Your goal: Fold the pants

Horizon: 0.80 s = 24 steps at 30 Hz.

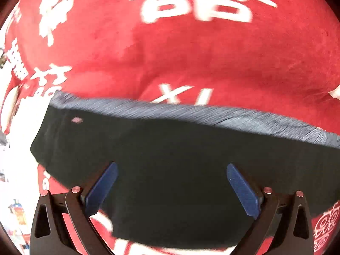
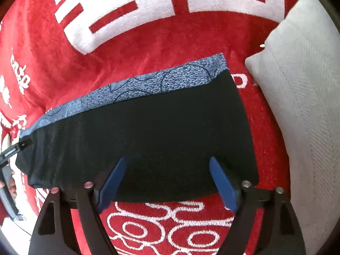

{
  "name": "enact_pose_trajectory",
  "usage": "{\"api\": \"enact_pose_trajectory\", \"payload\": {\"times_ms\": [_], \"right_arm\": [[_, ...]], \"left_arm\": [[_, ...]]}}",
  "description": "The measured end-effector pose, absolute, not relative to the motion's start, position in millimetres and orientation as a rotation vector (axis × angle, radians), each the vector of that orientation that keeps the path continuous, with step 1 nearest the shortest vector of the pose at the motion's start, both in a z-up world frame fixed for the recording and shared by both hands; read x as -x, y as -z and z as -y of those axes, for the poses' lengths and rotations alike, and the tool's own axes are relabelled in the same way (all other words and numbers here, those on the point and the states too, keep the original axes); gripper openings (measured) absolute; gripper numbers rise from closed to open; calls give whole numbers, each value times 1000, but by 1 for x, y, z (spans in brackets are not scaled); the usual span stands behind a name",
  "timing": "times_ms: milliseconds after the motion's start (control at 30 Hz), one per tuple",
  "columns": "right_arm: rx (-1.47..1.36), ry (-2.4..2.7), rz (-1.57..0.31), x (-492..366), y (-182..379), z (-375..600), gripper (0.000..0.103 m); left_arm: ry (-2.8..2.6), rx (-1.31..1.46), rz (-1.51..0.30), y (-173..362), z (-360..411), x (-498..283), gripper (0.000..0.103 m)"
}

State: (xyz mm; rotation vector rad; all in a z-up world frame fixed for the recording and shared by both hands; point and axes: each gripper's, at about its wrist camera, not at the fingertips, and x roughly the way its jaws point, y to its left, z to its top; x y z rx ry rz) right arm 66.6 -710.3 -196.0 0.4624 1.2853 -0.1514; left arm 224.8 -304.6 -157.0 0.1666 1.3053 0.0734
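Left gripper [image 1: 172,189]: jaws spread wide, blue pads [image 1: 104,188] clear of the cloth, nothing held; aimed steeply down over the folded pants [image 1: 170,148]. Right gripper [image 2: 167,182]: jaws likewise well apart, blue pads [image 2: 223,182] hovering above the near hem with nothing pinched between them. Judged a release posture: both sets of jaws open and free of the fabric, as suits a fold laid down and let go.

Pants in the right wrist view [image 2: 148,131]: at centre, lying flat as a compact dark rectangle, black upper layer smooth and almost creaseless. Blue patterned band [image 2: 148,85] exposed along the far edge, running from 9 o'clock up toward 1 o'clock; apparently an under layer left uncovered by the fold, though whether waistband or lining cannot be told. Small pale mark on the black cloth at 10 o'clock in the left wrist view, blurred.

Support: red blanket with white characters [image 2: 148,31], soft and gently rumpled, surrounding the pants on all sides. Grey cushion [image 2: 297,106] at 3 o'clock, just beside the pants' right edge but apart from it. Part of the other gripper and a hand at 9 o'clock, at the frame's rim.

Task judged near completion: garment compact, edges roughly squared.
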Motion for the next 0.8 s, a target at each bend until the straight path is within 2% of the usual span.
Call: {"api": "enact_pose_trajectory", "payload": {"times_ms": [100,200,400,567,633,800], "right_arm": [[-494,117,-1287,-65,187,698,84],[-525,70,-1285,-60,177,671,84],[-625,-79,-1277,-45,161,580,84],[-851,-193,-1292,-57,178,487,84],[-934,-223,-1287,-65,187,456,82],[-1125,-277,-1291,-92,218,391,66]], "left_arm": [[-98,-161,-1307,147,285,-212,103],[-102,-151,-1322,160,261,-198,103],[-53,-142,-1321,175,224,-206,103],[17,-186,-1320,178,198,-211,103],[46,-209,-1324,180,186,-215,103],[96,-218,-1342,184,158,-226,103]]}}
